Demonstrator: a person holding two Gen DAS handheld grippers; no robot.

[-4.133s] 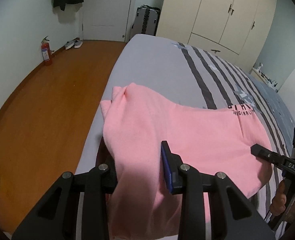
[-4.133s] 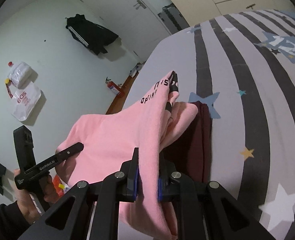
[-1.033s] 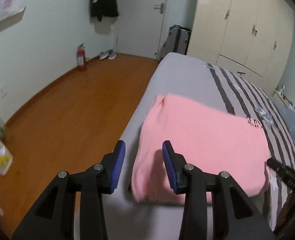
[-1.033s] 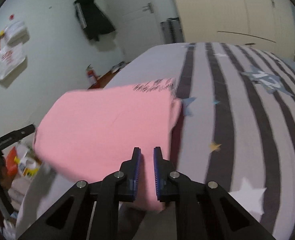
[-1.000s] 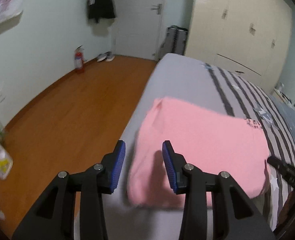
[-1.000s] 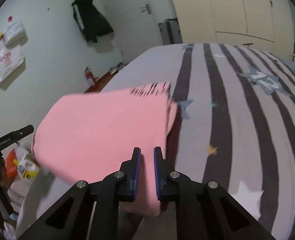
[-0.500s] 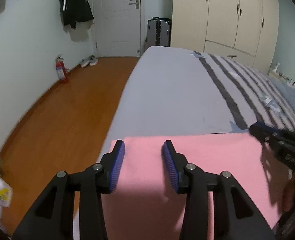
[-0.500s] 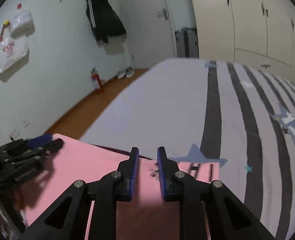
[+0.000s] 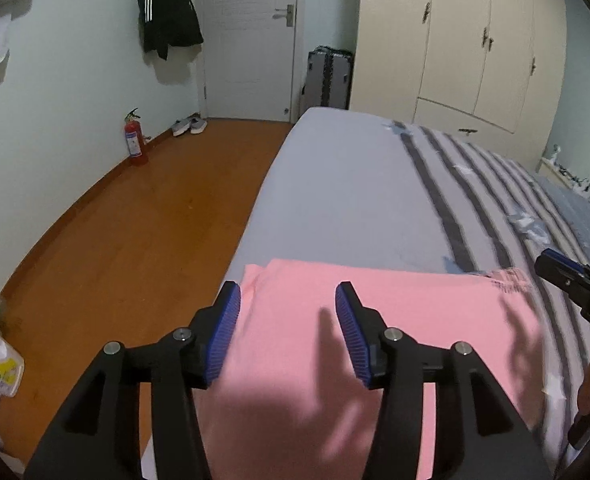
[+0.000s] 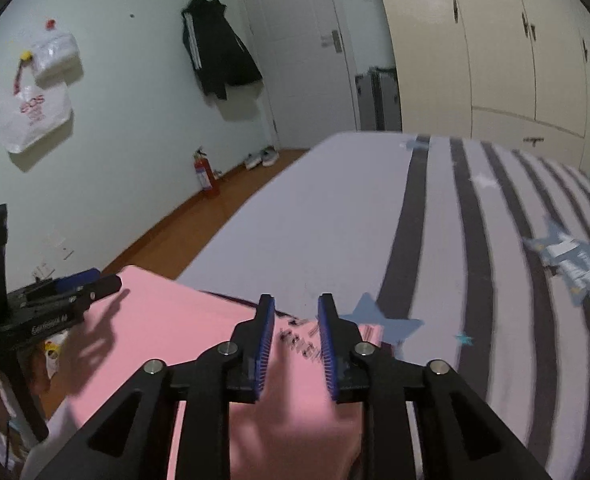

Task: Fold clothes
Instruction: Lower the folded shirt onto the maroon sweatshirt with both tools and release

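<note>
Left gripper [image 9: 287, 312] first: in the left wrist view we see its two blue-padded fingers spread wide with nothing between them, hovering over the near-left part of the pink garment [image 9: 395, 320]. That garment lies flat as a neat rectangle at the near edge of the bed [image 9: 355, 184], directly below and ahead of us, its long axis running across the view from left to right. At the far right of this view the right gripper [image 9: 563, 272] reaches in over the garment's right end, where dark lettering shows. We count one pink garment, two grippers, one fire extinguisher [image 9: 134, 140] by the wall and one pair of shoes [image 9: 189, 125] on the floor.

From the right wrist view, the right gripper [image 10: 295, 336] also stands parted and empty – a narrower gap than the left's – just above the printed lettering on the pink garment [image 10: 167, 328]. A thin dark edge peeks out along the far side of the pink cloth; we cannot tell what it belongs to. The left gripper [image 10: 95, 280] sits over the opposite end, so each hand is nearest its own end of the rectangle.

We judge the garment already lies folded – whether further folds are wanted, this scene alone does not settle.
</note>
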